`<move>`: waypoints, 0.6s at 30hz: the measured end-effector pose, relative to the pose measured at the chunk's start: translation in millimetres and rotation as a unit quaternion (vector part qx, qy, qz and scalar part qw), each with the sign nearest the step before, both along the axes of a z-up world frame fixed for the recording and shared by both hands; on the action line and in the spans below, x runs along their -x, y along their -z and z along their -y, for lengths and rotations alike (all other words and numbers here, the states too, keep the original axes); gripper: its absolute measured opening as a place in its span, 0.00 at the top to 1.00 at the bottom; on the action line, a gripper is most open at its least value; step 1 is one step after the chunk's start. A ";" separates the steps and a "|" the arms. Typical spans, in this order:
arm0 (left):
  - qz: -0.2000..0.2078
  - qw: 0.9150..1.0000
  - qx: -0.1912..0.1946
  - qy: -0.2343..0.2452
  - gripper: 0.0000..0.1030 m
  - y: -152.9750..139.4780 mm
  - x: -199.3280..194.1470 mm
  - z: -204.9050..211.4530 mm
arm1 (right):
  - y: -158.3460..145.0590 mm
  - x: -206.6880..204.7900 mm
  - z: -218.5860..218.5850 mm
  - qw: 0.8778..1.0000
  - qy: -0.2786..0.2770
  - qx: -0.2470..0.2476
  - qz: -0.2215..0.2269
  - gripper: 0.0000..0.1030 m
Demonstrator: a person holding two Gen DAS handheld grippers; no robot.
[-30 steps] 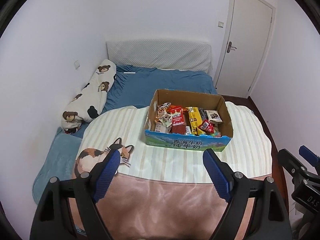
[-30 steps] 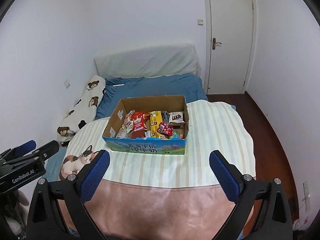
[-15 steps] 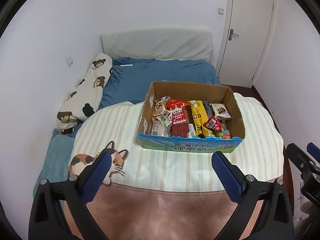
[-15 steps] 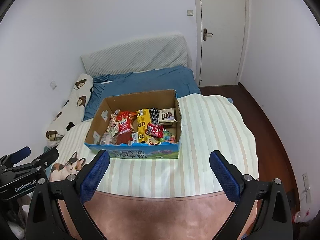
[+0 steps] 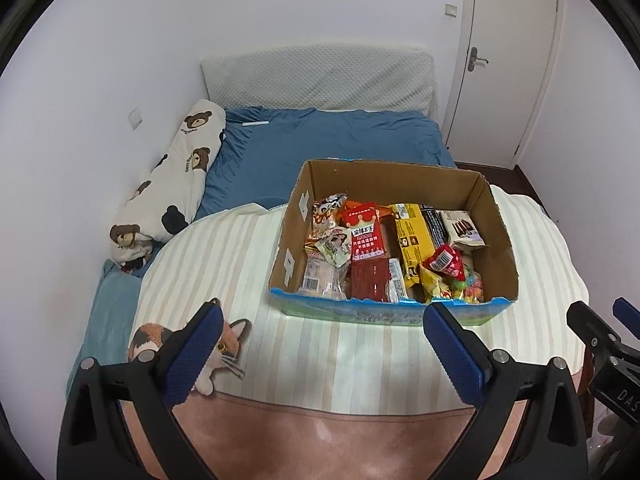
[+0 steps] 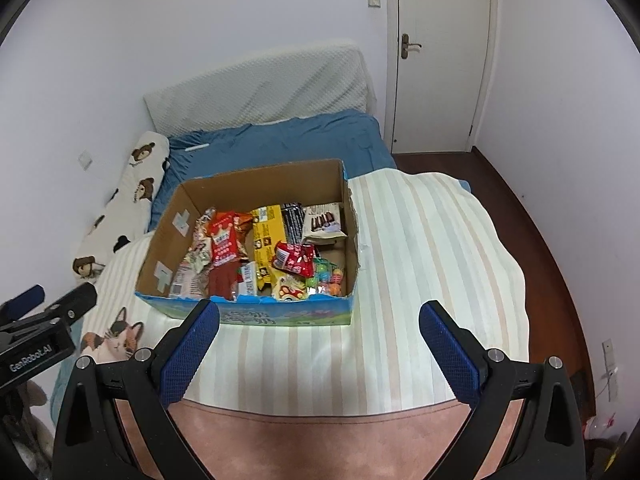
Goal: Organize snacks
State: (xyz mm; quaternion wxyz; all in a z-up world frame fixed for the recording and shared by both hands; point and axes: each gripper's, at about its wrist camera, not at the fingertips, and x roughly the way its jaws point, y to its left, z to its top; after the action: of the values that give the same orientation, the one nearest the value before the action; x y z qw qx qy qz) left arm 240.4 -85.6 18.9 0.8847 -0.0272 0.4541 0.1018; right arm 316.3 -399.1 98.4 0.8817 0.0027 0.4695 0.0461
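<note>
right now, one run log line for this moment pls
stage: approach | left gripper: open, empty | right gripper: open, empty | brown cardboard box with blue front: on striped blanket, full of snack packets, untouched

The left gripper [image 5: 322,330] is held low at the near edge of the scene, its two blue-padded fingers [image 5: 192,354] spread wide apart with nothing between them. The right gripper [image 6: 319,328] is posed the same way, fingers [image 6: 448,354] wide and empty. Each shows at the edge of the other's view, side by side.
</note>
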 end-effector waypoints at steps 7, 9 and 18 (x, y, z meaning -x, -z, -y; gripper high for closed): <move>-0.006 1.000 0.005 0.003 0.00 8.8 -13.1 2.4 | 14.6 -19.9 -4.0 1.000 -0.001 0.012 -0.011 0.01; -0.002 1.000 0.000 0.004 0.00 10.7 -14.1 3.3 | 18.4 -22.7 -4.0 1.000 -0.001 0.013 -0.015 0.01; -0.002 1.000 -0.001 0.006 0.00 16.6 -20.1 2.7 | 27.7 -29.2 -6.4 1.000 -0.001 0.022 -0.016 0.01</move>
State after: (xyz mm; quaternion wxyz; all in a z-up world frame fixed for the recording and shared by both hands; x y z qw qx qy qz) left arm 260.5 -88.3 2.3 0.8846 -0.0233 0.4557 0.0966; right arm 345.5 -392.8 70.7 0.8739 -0.0166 0.4844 0.0364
